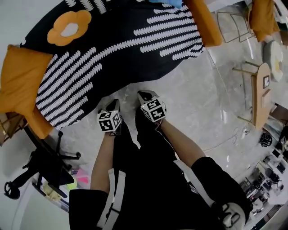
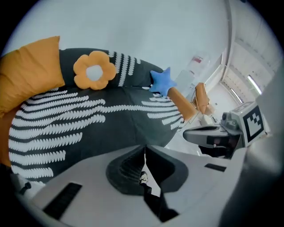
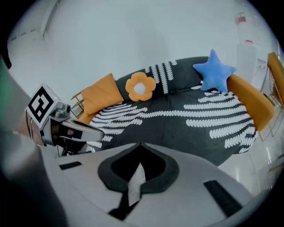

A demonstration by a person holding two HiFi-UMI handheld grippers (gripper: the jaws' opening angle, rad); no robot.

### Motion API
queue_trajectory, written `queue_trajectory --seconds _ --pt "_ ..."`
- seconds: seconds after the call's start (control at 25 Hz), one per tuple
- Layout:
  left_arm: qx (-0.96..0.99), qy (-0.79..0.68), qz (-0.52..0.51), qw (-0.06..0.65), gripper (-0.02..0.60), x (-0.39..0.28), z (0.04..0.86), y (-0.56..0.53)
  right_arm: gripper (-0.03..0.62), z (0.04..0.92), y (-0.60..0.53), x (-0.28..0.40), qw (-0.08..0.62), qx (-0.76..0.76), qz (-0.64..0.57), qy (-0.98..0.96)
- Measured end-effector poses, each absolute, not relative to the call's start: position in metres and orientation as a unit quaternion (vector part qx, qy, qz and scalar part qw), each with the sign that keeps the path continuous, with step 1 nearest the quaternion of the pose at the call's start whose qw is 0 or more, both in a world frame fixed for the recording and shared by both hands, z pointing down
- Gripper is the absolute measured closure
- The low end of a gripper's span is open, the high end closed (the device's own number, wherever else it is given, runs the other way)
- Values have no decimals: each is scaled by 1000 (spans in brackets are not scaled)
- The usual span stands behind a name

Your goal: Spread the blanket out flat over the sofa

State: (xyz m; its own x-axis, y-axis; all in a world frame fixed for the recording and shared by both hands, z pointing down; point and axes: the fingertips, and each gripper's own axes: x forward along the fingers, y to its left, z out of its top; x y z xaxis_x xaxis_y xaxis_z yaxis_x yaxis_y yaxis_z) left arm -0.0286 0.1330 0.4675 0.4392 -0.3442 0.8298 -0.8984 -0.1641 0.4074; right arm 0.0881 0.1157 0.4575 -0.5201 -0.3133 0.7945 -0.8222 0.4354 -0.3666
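1. Sofa upholstery lies mostly hidden beneath the blanket; the head view's top edge cuts off the blue star cushion.
2. One blanket, one flower cushion, two tools: left gripper and right gripper, both closed on nothing, mid-frame.
3. The blanket's long axis runs lower left to upper right, seemingly flat.

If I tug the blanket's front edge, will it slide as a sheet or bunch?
Probably floppy: the blanket follows the curves beneath it and hangs over the front, so it would likely bunch. The flower cushion and star cushion rest on it and may drag along.
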Motion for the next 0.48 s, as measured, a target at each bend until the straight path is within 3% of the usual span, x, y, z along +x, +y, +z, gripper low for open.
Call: queue_trajectory --seconds 0.28,0.48 --pt "739 -436 271 436 554 28 384 118 585 355 100 142 309 391 318 -806" --pt "791 -418 244 375 555 63 304 99 585 267 81 159 255 426 269 -825"
